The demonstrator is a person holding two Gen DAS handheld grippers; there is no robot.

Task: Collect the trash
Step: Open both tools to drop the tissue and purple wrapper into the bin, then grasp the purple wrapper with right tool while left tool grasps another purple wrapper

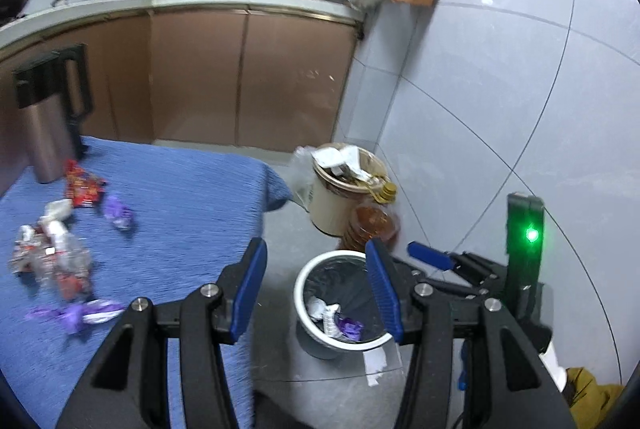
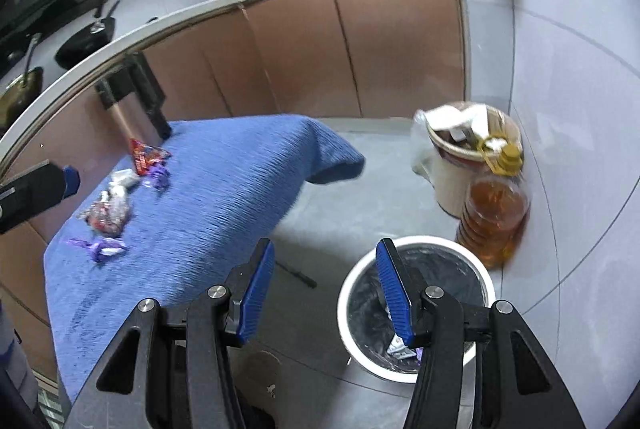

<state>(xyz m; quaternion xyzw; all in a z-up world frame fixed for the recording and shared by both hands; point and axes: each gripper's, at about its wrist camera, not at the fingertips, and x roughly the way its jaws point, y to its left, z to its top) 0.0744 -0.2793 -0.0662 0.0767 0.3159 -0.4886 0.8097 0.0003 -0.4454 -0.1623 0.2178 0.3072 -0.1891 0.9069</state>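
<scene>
A white trash bin with a dark liner stands on the floor beside the table; wrappers lie inside it. It also shows in the right wrist view. Several wrappers lie on the blue tablecloth: a red one, purple ones, and a crumpled clear and red pile. My left gripper is open and empty above the bin's edge. My right gripper is open and empty, between table and bin. The right gripper also shows in the left wrist view.
A metal thermos jug stands at the table's far left. A full beige bin and an oil bottle stand on the floor by the tiled wall. Brown cabinets and a cluttered counter lie behind.
</scene>
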